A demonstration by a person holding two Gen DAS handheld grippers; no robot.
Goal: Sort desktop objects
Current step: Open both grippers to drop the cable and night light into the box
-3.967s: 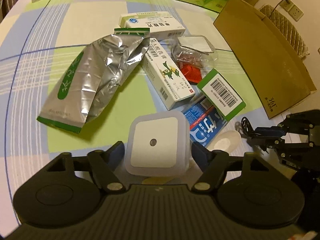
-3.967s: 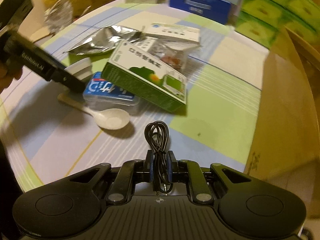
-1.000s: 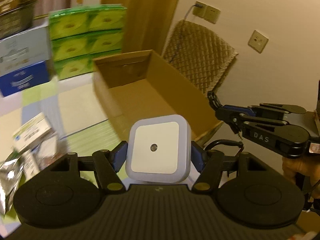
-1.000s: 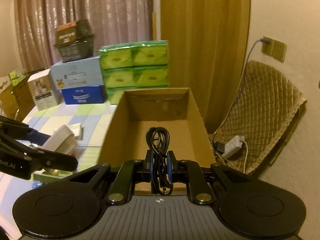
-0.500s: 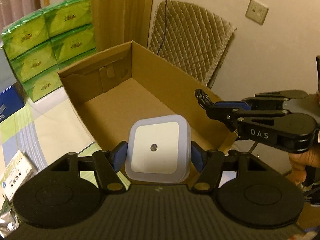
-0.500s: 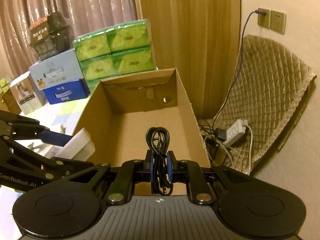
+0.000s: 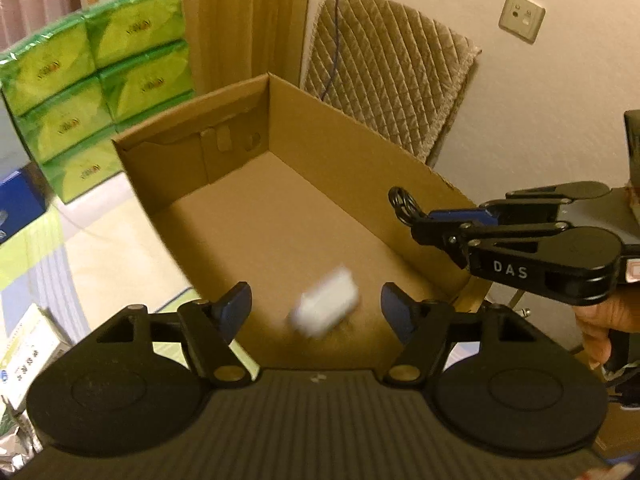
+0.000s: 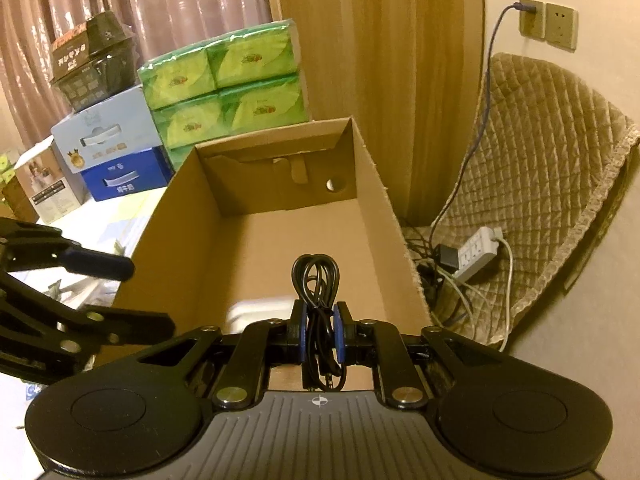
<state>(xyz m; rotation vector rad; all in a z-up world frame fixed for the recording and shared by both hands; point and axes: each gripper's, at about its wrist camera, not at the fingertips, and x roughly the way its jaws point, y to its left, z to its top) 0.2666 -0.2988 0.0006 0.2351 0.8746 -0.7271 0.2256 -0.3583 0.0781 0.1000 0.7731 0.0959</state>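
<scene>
My left gripper [image 7: 316, 308] is open over the near end of the open cardboard box [image 7: 332, 160]. The white square night light [image 7: 326, 312] is blurred, loose between and below the fingers, inside the box. It also shows as a white blur in the right wrist view [image 8: 252, 310]. My right gripper [image 8: 319, 330] is shut on a coiled black cable [image 8: 316, 276] and hangs over the box [image 8: 372, 216] near its right wall. It shows from the side in the left wrist view [image 7: 416, 220].
Green tissue packs [image 7: 88, 80] and blue cartons [image 8: 116, 160] stand behind the box. Medicine boxes [image 7: 28, 348] lie on the checked tablecloth at left. A quilted chair [image 8: 552, 200] and a power strip [image 8: 476, 252] are right of the box.
My left gripper has opened and let go of the night light, which is dropping into the box. The right gripper has moved a little further over the box with the cable.
</scene>
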